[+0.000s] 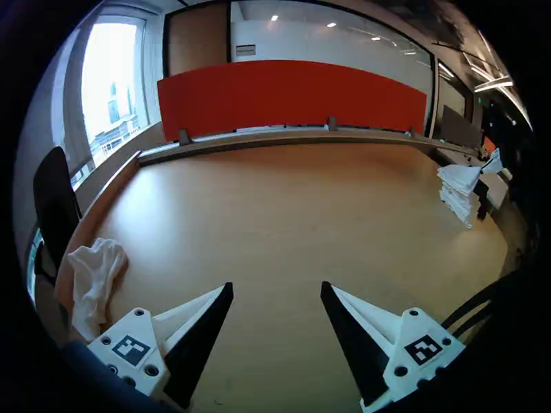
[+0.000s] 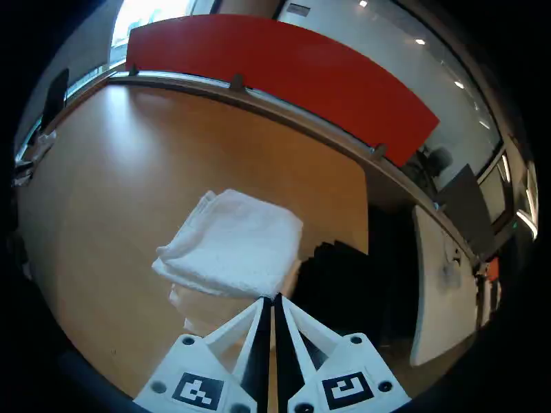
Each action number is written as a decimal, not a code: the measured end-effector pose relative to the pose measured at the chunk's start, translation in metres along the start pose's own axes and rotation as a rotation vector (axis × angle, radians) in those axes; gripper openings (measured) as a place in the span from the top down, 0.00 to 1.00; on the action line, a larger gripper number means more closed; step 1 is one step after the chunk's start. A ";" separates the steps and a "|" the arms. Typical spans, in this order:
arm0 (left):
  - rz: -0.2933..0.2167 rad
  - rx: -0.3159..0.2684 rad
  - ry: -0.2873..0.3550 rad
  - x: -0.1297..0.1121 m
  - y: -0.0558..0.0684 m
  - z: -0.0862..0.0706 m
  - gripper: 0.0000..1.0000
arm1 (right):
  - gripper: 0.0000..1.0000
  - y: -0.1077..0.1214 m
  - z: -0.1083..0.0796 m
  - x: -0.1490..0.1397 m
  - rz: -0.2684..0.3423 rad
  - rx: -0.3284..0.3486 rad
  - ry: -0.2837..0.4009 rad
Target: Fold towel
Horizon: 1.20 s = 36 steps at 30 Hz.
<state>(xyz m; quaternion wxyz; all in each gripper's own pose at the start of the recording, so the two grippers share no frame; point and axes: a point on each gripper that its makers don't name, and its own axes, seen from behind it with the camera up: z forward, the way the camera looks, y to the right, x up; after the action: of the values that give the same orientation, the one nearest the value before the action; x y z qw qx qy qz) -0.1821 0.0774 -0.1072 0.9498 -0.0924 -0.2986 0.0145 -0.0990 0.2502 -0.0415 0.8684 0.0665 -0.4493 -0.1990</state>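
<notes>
R gripper (image 2: 273,298) jaws together, by towel stack (image 2: 234,242)

This is an office. A long wooden counter (image 1: 289,206) is split by a red divider panel (image 1: 296,93), a black desk chair (image 1: 54,199) stands at its edge, glass partition walls (image 1: 324,41) run behind under recessed ceiling lights (image 1: 274,18), and a tall window (image 1: 110,89) overlooks city towers.

Left tool (image 1: 276,285) hides part of crumpled towel (image 1: 96,272).
</notes>
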 end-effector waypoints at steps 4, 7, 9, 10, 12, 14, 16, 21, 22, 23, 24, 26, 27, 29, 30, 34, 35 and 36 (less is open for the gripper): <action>0.002 0.002 -0.004 -0.001 0.000 0.000 0.06 | 0.97 0.001 0.006 -0.017 0.030 -0.001 -0.031; 0.004 0.003 -0.008 -0.002 0.000 -0.001 0.06 | 0.97 0.000 0.010 -0.027 0.052 0.004 -0.047; 0.004 0.004 -0.011 -0.003 0.000 -0.001 0.06 | 0.97 -0.002 0.012 -0.032 0.062 0.006 -0.056; 0.005 0.004 -0.012 -0.004 0.000 -0.001 0.06 | 0.97 -0.002 0.013 -0.035 0.067 0.006 -0.061; 0.005 0.005 -0.014 -0.004 0.001 0.000 0.06 | 0.97 -0.003 0.015 -0.040 0.074 0.007 -0.071; 0.006 0.005 -0.014 -0.004 0.001 0.000 0.06 | 0.97 -0.004 0.017 -0.045 0.083 0.007 -0.081; 0.007 0.005 -0.015 -0.004 0.001 0.000 0.06 | 0.97 -0.004 0.019 -0.050 0.094 0.007 -0.089; 0.009 0.006 -0.018 -0.004 0.002 0.000 0.06 | 0.97 -0.003 0.022 -0.059 0.118 0.007 -0.106; 0.009 0.006 -0.019 -0.004 0.002 0.000 0.06 | 0.97 -0.003 0.023 -0.061 0.122 0.007 -0.110; 0.010 0.007 -0.020 -0.004 0.002 0.000 0.06 | 0.97 -0.003 0.024 -0.063 0.126 0.008 -0.113; 0.010 0.007 -0.020 -0.004 0.002 0.000 0.06 | 0.97 -0.003 0.024 -0.064 0.128 0.008 -0.115; 0.010 0.007 -0.021 -0.004 0.003 0.000 0.06 | 0.97 -0.004 0.026 -0.066 0.132 0.010 -0.120; 0.010 0.007 -0.022 -0.004 0.003 0.000 0.06 | 0.97 -0.005 0.027 -0.067 0.133 0.011 -0.122; 0.011 0.007 -0.023 -0.004 0.003 0.000 0.06 | 0.97 -0.006 0.028 -0.070 0.134 0.013 -0.126; 0.012 0.007 -0.023 -0.004 0.003 0.001 0.06 | 0.97 -0.006 0.029 -0.070 0.135 0.014 -0.128; 0.013 0.007 -0.024 -0.003 0.004 0.001 0.06 | 0.97 -0.007 0.031 -0.073 0.137 0.016 -0.135; 0.012 0.008 -0.024 -0.003 0.004 0.001 0.06 | 0.97 -0.006 0.031 -0.073 0.138 0.015 -0.136; 0.012 0.008 -0.024 -0.003 0.004 0.001 0.06 | 0.97 -0.006 0.032 -0.073 0.138 0.015 -0.137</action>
<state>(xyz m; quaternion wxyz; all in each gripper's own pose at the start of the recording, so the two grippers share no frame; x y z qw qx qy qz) -0.1856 0.0816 -0.1087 0.9463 -0.0904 -0.3095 0.0224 -0.1643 0.2761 -0.0803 0.8466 0.0280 -0.5128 -0.1397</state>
